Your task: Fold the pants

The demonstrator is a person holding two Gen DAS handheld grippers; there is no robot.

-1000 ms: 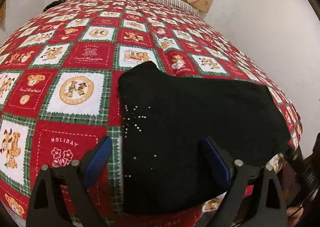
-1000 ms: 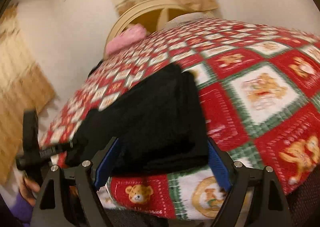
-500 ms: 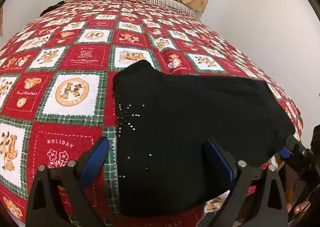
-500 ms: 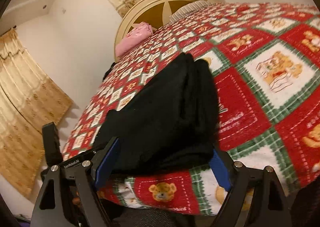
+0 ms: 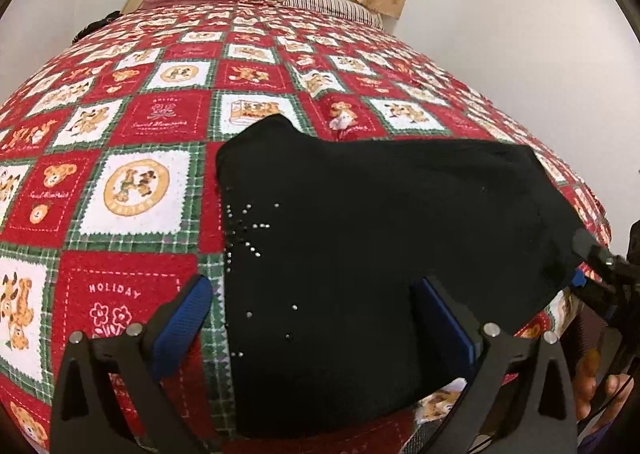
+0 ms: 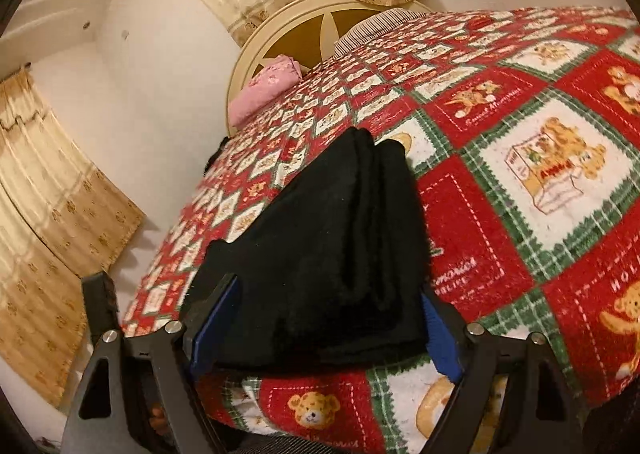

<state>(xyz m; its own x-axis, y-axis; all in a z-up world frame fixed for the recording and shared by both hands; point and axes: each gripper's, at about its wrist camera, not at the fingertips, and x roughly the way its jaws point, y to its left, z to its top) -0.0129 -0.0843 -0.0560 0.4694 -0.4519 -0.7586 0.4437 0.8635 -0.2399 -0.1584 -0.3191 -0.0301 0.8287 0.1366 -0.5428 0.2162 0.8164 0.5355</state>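
Compared with the frames a second back, I have backed both claws away from the black fleece pants with the scatter of small rhinestones, and the blur in the right view has settled.

Left claw: jaws spread wide, holding nothing. The pants lie flat just ahead of it, the left finger over bare quilt and the right finger over the cloth; whether that finger touches it I cannot tell.

Right claw: jaws also spread, empty. The bundle's short end sits between and just ahead of the fingers, showing several stacked layers.

The pants rest as a compact folded rectangle on the red-and-green teddy-bear patchwork quilt, close to the bed's near edge.

Judgement: folding looks essentially finished and released. One corner at the far left of the bundle pokes out; a tidy-up may be optional.
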